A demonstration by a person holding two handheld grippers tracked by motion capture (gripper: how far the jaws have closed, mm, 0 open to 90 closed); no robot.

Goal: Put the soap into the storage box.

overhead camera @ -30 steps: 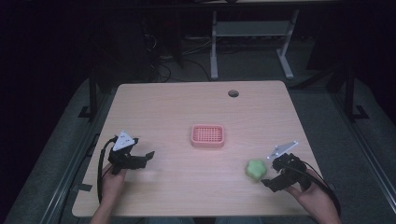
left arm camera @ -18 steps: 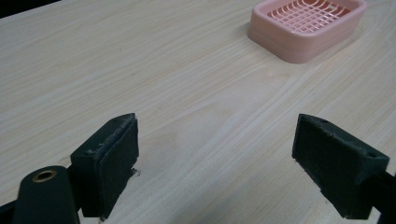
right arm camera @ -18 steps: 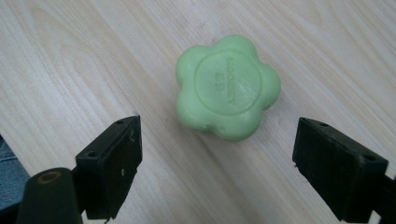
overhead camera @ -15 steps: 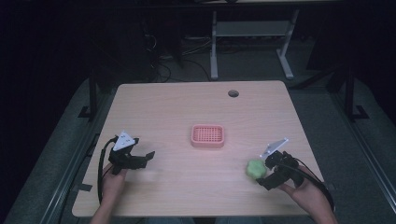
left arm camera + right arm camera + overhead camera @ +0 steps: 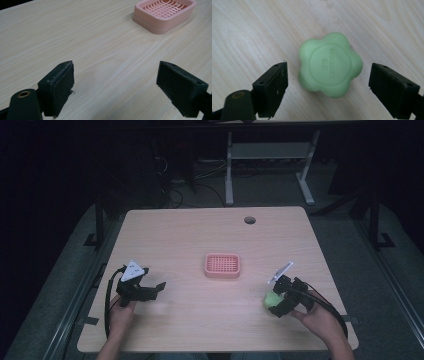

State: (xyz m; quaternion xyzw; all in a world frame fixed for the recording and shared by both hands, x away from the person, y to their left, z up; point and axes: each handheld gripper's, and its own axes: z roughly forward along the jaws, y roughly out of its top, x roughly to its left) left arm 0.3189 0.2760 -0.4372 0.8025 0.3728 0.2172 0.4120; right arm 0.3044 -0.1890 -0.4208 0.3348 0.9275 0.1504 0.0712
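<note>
Since the earlier frames, the right gripper had moved toward the person and a little to the left, and it had turned down over the green soap, where before it sat to the right of it. The left gripper had not changed its place near the left edge of the bench.

In the right gripper view, the flower-shaped soap lay flat on the wood, between the two black fingers. The fingers stood wide apart, one on each side, and a strip of bare wood showed between each pad and the soap, so nothing was grasped yet. In the left gripper view the fingers of the left gripper were also spread apart and held nothing; they pointed over bare wood toward the pink soap dish.

The dish stood empty in the middle of the bench, well apart from the soap, which was near the front right corner.

To my judgement, the work was only at its beginning: the approach to the soap was nearly done, but the closing of the fingers, the lifting, the carrying and probably the placing in the dish were all left.
</note>
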